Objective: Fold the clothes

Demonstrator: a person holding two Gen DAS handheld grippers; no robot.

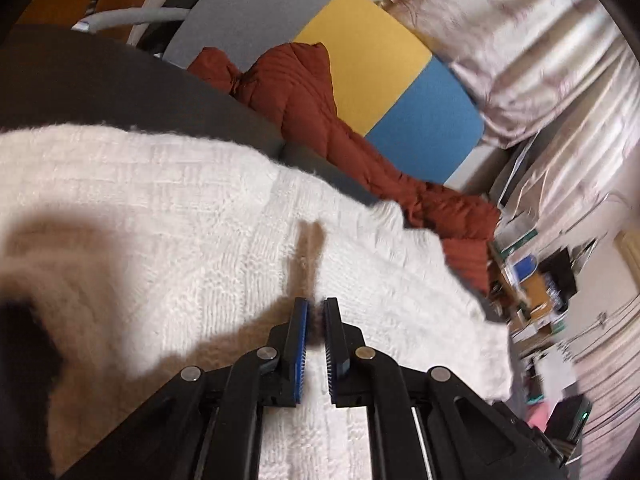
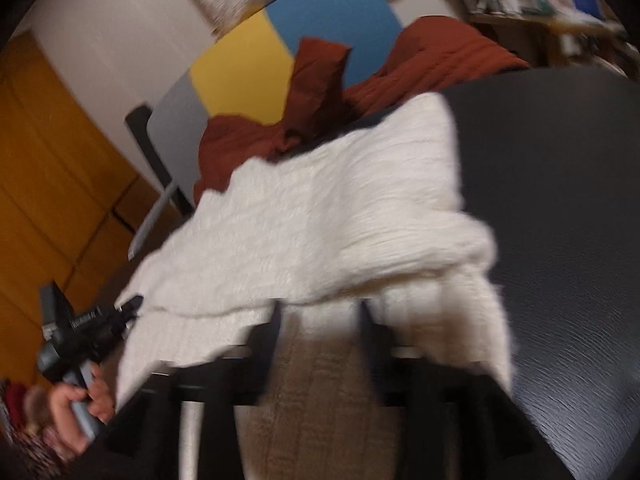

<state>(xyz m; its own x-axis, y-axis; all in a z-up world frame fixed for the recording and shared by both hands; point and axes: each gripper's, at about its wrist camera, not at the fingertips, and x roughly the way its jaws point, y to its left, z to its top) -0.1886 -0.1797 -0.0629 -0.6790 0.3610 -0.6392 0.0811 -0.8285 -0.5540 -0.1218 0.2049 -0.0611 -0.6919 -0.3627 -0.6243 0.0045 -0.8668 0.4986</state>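
Note:
A white knit sweater (image 1: 200,200) lies spread on a black table (image 1: 100,80). In the left wrist view my left gripper (image 1: 315,308) is low over it, its blue pads nearly together with a tuft of shadowed knit pinched between them. The right wrist view is blurred. There the sweater (image 2: 320,208) lies partly doubled over on the table (image 2: 560,240). My right gripper (image 2: 322,312) stands with its fingers wide apart at the sweater's near edge, loose knit between them but not pressed. The left gripper (image 2: 134,306), held by a hand (image 2: 80,400), meets the sweater's left corner.
A rust-red garment (image 1: 304,96) lies crumpled along the table's far edge, also in the right wrist view (image 2: 440,64). Behind it stands a grey, yellow and blue panel (image 1: 360,48). Curtains (image 1: 540,40) and cluttered shelves (image 1: 532,280) are on the right, an orange cabinet (image 2: 48,160) on the left.

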